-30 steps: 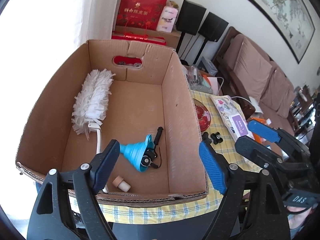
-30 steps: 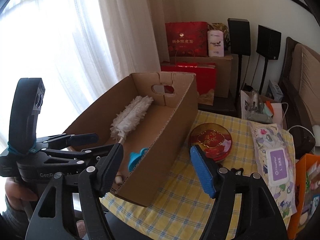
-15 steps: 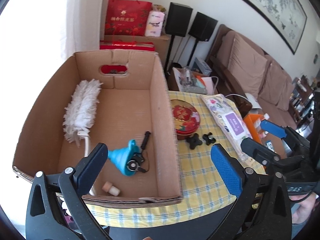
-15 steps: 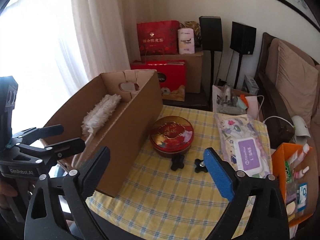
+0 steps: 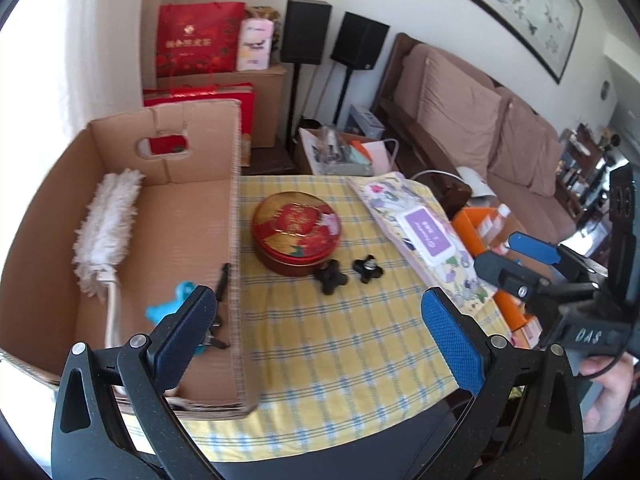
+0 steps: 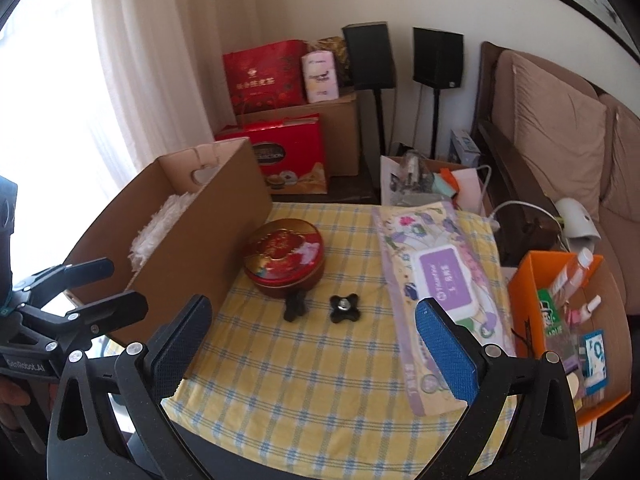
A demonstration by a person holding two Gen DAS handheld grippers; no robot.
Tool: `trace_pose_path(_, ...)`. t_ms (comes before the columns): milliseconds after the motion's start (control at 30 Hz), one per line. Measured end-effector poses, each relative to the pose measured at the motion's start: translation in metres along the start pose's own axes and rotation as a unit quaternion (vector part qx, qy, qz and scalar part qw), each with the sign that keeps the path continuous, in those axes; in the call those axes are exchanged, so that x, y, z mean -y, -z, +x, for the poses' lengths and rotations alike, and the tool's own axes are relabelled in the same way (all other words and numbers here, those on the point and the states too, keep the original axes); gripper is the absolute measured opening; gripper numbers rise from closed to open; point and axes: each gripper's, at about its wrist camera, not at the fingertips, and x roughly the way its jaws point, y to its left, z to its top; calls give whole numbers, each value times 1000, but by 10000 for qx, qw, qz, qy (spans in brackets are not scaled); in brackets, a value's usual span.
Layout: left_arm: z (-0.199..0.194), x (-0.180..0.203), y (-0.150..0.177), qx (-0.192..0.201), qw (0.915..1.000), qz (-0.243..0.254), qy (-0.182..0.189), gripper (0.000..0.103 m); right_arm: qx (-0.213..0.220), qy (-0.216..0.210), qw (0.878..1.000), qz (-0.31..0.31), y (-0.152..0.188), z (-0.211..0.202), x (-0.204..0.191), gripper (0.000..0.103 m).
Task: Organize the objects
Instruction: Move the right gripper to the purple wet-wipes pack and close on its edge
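- The left gripper (image 5: 320,322) was tilted downward over the near edge of the tabletop (image 5: 340,344), its jaws spread wide with nothing between them; they had just been opening.
- The right gripper (image 6: 312,330) was angled down the same way, jaws equally wide apart and empty, and it too had just been opening.
- Seen from the left wrist, the right gripper stood off to the right, beyond the tabletop's right edge, with part of a hand (image 5: 608,396) behind it.
- The cardboard box (image 5: 236,216) filled the left side of the tabletop, its right wall just beside the left gripper's left finger.
- Inside the box lay a white duster (image 5: 106,224) along the left wall and a blue funnel (image 5: 168,306) near the front.
- A red round tin (image 6: 284,254) sat close against the box's outer wall.
- Two black star knobs (image 6: 320,306) lay just in front of the tin, one touching its base.
- A wipes pack (image 6: 436,276) ran along the tabletop's right edge.
- A bare stretch of checked cloth lay between the knobs and the near edge.
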Motion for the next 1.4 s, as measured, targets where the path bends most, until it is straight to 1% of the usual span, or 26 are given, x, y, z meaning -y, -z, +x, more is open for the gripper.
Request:
trace_pose_path(100,10,8,1,-103,9996,-27,249,100,27,73,9997,234,3,-6,22,103)
trace_pose_path(267,33,26,6,-392,9981,24,467,94,34,310,9979,562,9,-12,61,103)
trace_pose_path(300,38,32,7,-436,9981,66,433,94,21,359,9975,601,10,-11,67,103)
trace_pose_path(400,43,44,9,-313,9990,276,187,94,-51,504,9963,697,14,-9,85,102)
trace_pose_path(467,43,50,10,-225,9989,324,255,93,-119,595,9948,814,18,-6,97,102)
trace_pose_path(600,43,65,9,-45,9990,429,129,93,-199,664,9922,1035,25,1,117,99)
trace_pose_path(667,45,74,9,-63,9985,515,196,93,-233,691,9914,1088,28,5,126,97)
trace_pose_path(767,57,91,9,-206,9972,639,330,93,-308,736,9903,1141,30,13,136,94)
trace_pose_path(833,70,102,11,-350,9961,665,470,91,-390,728,9897,1170,32,19,143,86)
trace_pose_path(867,79,107,11,-458,9952,665,544,89,-430,722,9895,1173,32,22,145,84)
trace_pose_path(900,87,111,11,-564,9945,654,596,84,-495,722,9893,1169,33,27,149,79)
trace_pose_path(933,95,115,12,-670,9937,630,644,81,-539,724,9891,1164,33,30,151,77)
trace_pose_path(1000,114,120,12,-895,9912,526,816,80,-630,746,9886,1149,34,37,157,75)
trace_pose_path(1133,142,129,15,-1123,9874,419,1037,79,-742,695,9878,1182,32,51,170,70)
trace_pose_path(1233,161,136,18,-1277,9844,487,1107,79,-800,627,9883,1137,29,62,176,64)
trace_pose_path(1400,183,144,19,-1419,9819,466,1165,78,-872,531,9899,980,22,82,183,61)
